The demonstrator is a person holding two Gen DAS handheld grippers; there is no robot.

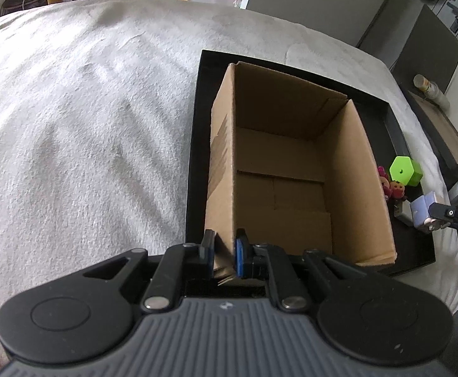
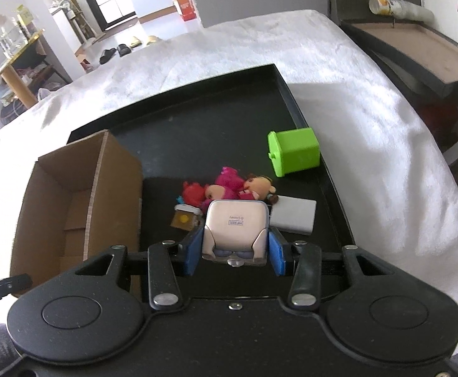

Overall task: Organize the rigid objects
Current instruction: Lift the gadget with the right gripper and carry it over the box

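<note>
Left gripper is clamped on the near-left wall corner of the cardboard box, steadying it; the box stands upright and empty on the left half of the black tray, which sits on the white blanket. Right gripper grips a small pale toy figure, flat base facing the camera, held above the tray's near edge, just right of the box. Left on the tray floor: pink/red dolls in a heap mid-tray, a small brown-and-white piece by the box wall, a white block partly under the held toy, a green toy bin tipped on its side near the right edge. Risks, my read: the pads catch only the figure's lower sides, so a sideways swing could let it pivot or drop. The box wall is thin and flexes; a hard left clamp or a knock from the right gripper could tip it or fold the wall. The soft blanket lets the tray rock.
</note>
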